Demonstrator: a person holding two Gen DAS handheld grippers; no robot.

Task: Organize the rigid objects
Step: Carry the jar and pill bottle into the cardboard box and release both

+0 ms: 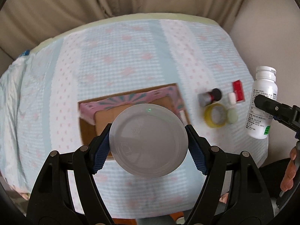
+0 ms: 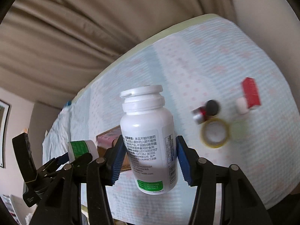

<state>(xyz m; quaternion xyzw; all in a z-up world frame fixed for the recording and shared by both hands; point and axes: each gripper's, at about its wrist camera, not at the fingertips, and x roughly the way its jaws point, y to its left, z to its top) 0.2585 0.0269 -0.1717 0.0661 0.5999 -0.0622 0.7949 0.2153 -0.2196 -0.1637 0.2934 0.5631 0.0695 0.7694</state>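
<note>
Left gripper (image 1: 148, 146) pinches a round white container (image 1: 148, 140); right gripper (image 2: 149, 159) pinches a white bottle (image 2: 149, 142).
Both items hang above the cardboard box (image 1: 131, 110); yellow tape roll (image 1: 215, 116) lies right of it.

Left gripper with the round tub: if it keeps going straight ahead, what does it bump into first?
Probably the open cardboard box. The left gripper holds a round white container right over it, though depth is hard to judge.
</note>
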